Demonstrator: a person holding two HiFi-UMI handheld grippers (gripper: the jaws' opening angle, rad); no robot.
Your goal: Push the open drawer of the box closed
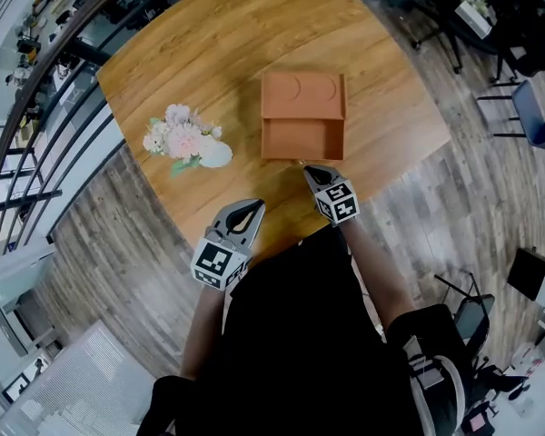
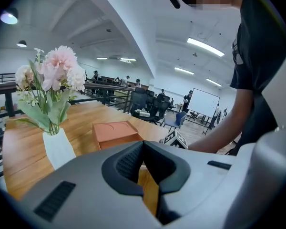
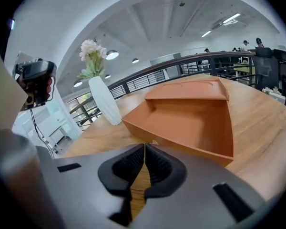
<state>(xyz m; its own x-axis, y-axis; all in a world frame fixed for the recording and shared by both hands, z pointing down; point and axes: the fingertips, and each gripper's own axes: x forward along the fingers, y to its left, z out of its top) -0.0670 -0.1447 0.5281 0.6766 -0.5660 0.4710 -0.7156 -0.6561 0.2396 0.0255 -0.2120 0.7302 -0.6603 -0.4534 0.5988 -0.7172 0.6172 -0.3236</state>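
An orange box (image 1: pixel 302 95) sits mid-table with its drawer (image 1: pixel 302 138) pulled out toward me, empty inside. In the right gripper view the open drawer (image 3: pixel 190 123) lies just ahead of the jaws, and the box top (image 3: pixel 188 90) lies behind it. My right gripper (image 1: pixel 312 170) is shut and empty, its tip right at the drawer's front wall. My left gripper (image 1: pixel 252 209) hangs shut and empty over the table's near edge, left of the drawer. The left gripper view shows the box (image 2: pixel 115 132) beyond its closed jaws.
A white vase of pink and white flowers (image 1: pixel 186 143) lies left of the box on the wooden table (image 1: pixel 191 53); it also stands in the left gripper view (image 2: pixel 52 104). Office chairs (image 1: pixel 527 107) and railings (image 1: pixel 36 89) surround the table.
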